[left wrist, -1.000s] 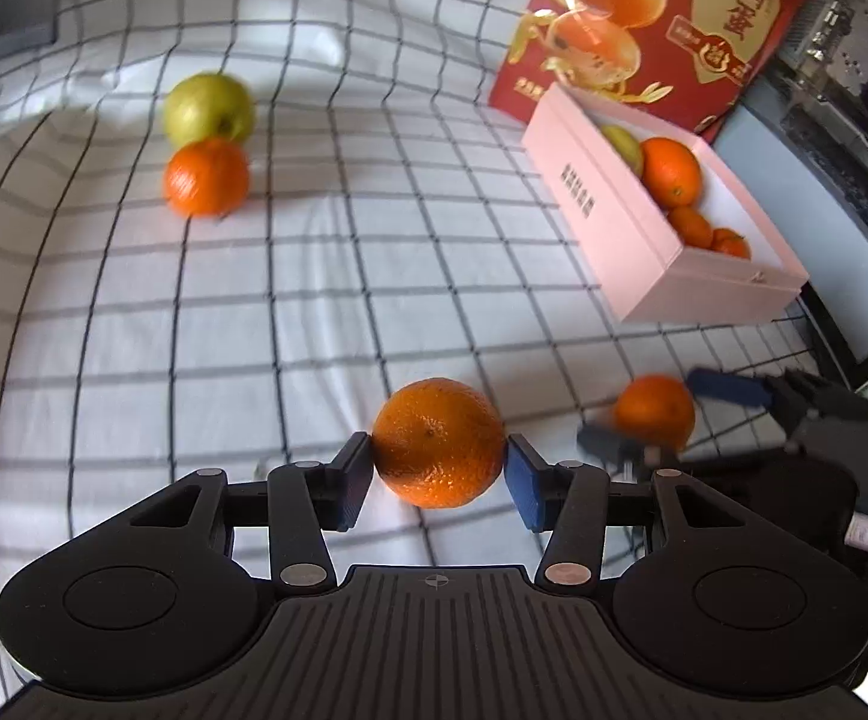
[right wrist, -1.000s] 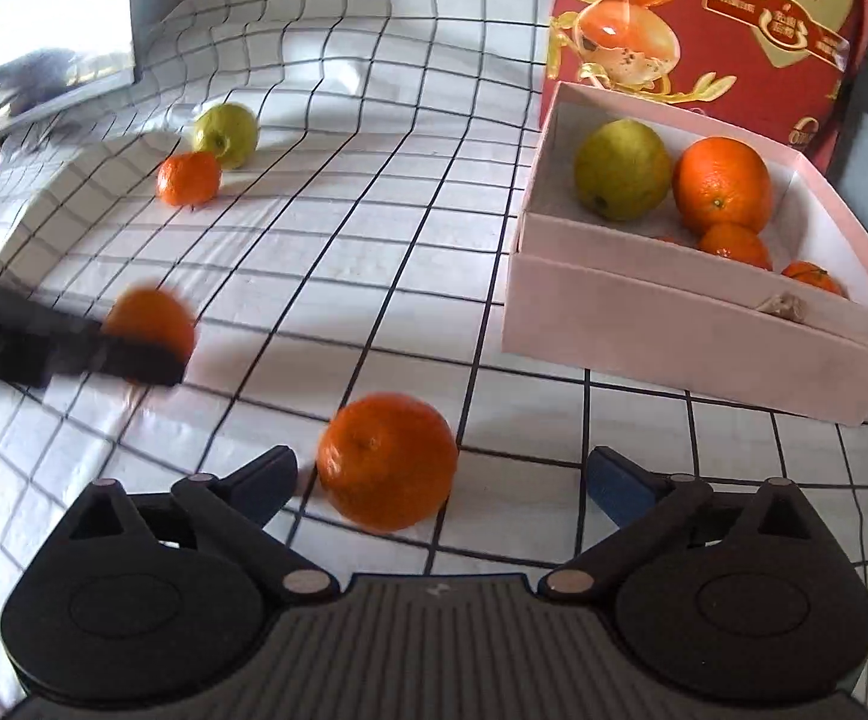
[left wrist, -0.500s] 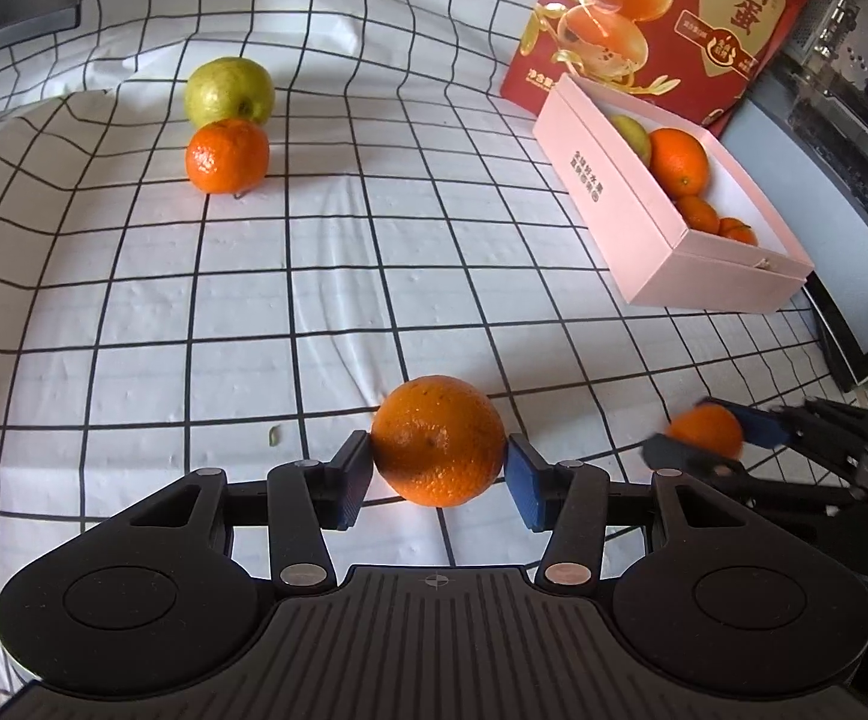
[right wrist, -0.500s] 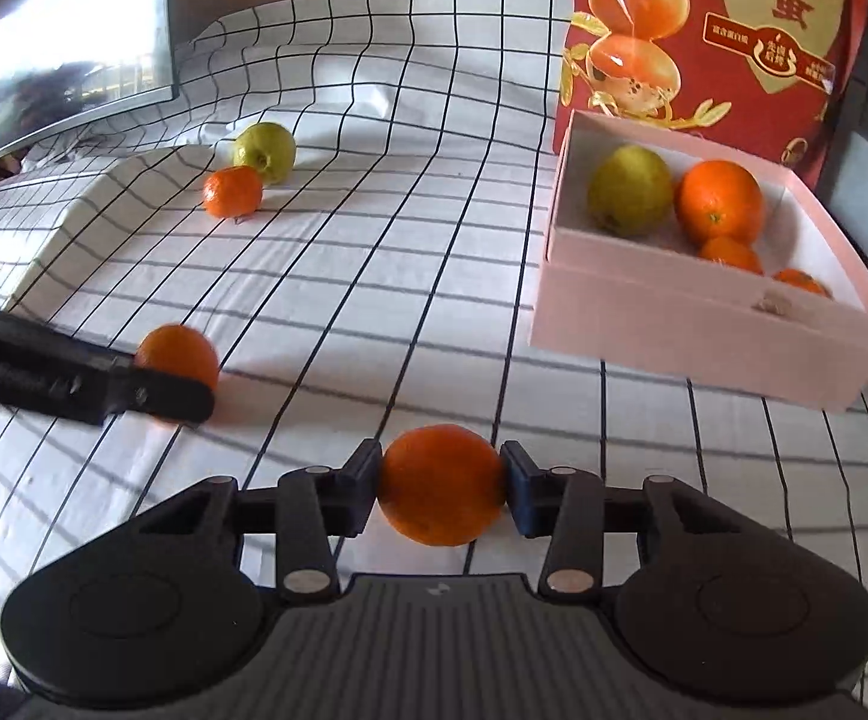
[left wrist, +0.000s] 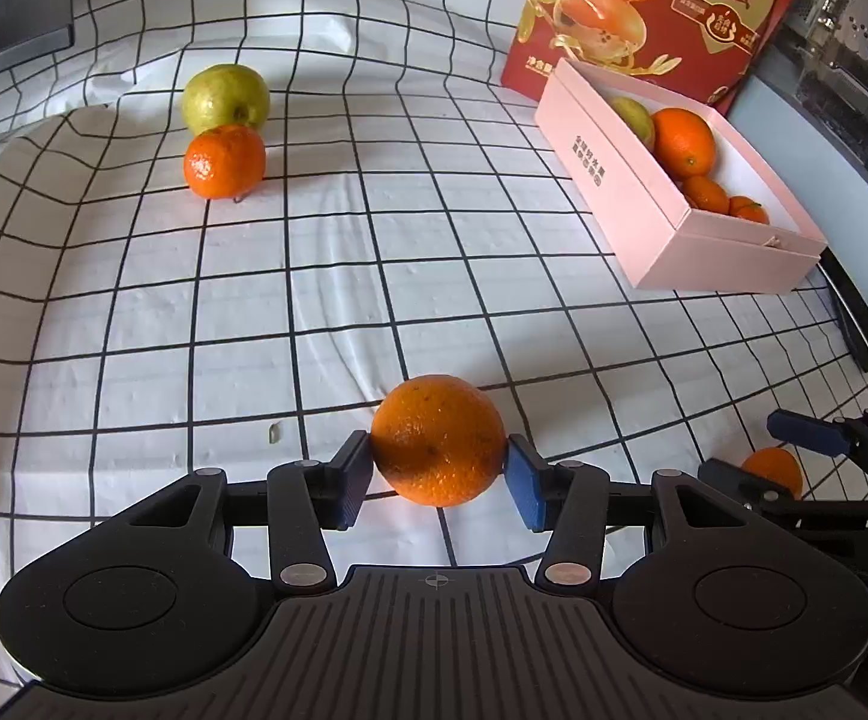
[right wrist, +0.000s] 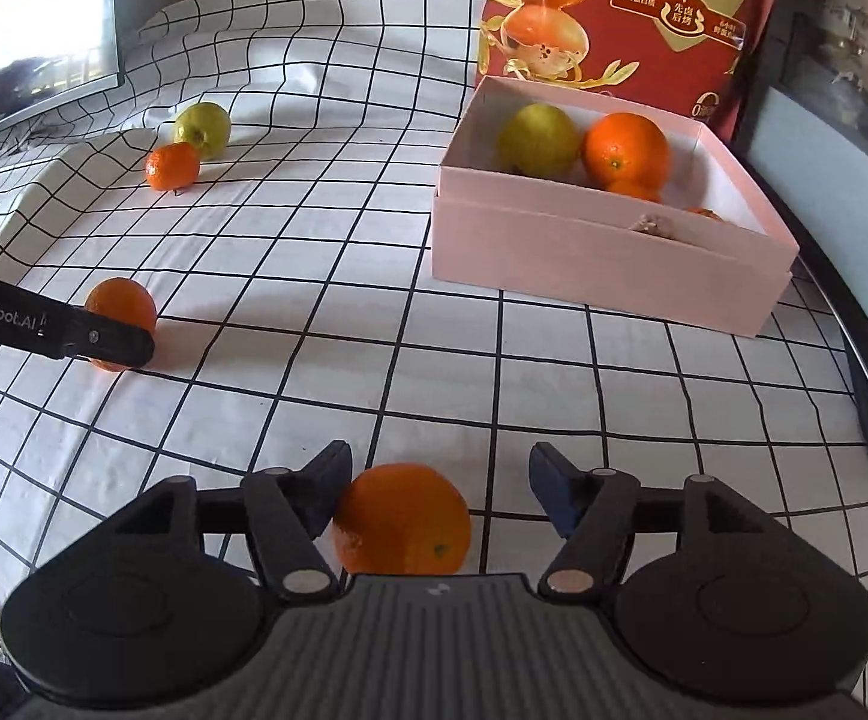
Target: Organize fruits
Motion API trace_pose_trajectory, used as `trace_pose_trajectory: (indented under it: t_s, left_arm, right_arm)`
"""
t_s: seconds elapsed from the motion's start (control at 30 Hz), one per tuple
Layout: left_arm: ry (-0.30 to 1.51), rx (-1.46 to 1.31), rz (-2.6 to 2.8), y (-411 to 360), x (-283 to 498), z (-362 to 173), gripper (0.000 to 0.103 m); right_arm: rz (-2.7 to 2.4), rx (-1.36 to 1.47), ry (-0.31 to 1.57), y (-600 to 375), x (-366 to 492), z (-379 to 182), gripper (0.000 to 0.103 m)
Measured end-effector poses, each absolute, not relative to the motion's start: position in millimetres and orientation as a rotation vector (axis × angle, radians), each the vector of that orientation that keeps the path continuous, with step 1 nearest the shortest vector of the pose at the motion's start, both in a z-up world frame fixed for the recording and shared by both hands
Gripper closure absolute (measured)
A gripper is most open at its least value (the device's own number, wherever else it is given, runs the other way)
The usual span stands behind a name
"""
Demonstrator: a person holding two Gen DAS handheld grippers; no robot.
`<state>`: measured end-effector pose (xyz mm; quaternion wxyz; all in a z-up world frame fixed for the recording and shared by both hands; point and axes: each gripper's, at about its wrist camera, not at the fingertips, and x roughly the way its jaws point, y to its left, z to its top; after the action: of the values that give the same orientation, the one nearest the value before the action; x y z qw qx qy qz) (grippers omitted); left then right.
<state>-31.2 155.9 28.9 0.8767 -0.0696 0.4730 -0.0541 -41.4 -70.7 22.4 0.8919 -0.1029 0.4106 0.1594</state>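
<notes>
Black-gridded white cloth (left wrist: 194, 330) lies under everything. Your left gripper (left wrist: 438, 480) pinches a large round orange (left wrist: 437, 441); your right gripper (right wrist: 439, 489) is opening, a smaller orange (right wrist: 401, 519) loose between its jaws. Ahead right sits the pink cardboard box (right wrist: 583, 246) holding fruit; far left, a green pear (left wrist: 225, 97) touches a mandarin (left wrist: 225, 161).

Left wrist view: low, close above the checked cloth (left wrist: 326, 276), angled down along its own fingers, pink box (left wrist: 661, 222) far right. Right wrist view: same downward tilt, box (right wrist: 601, 252) nearer, ahead right. Shared: cloth, box, red carton (left wrist: 661, 12), far-left green fruit (right wrist: 203, 129); each view catches the other gripper.
</notes>
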Motion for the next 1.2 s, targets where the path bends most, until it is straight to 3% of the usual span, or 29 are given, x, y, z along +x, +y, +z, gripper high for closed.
trace_pose_trajectory:
  t_s: [0.43, 0.67, 1.2]
  left_arm:
    - [1.003, -0.168, -0.117, 156.9, -31.9, 25.4, 0.050]
    - [1.006, -0.170, -0.119, 157.4, -31.4, 25.8, 0.050]
    - [0.999, -0.196, -0.115, 159.0, -26.7, 24.6, 0.050]
  right_arm:
    - [0.328, -0.170, 0.852, -82.7, -60.3, 18.3, 0.029]
    - [0.373, -0.192, 0.819, -77.5, -71.9, 25.1, 0.063]
    - [0.411, -0.227, 0.816, -55.1, -58.6, 24.5, 0.063]
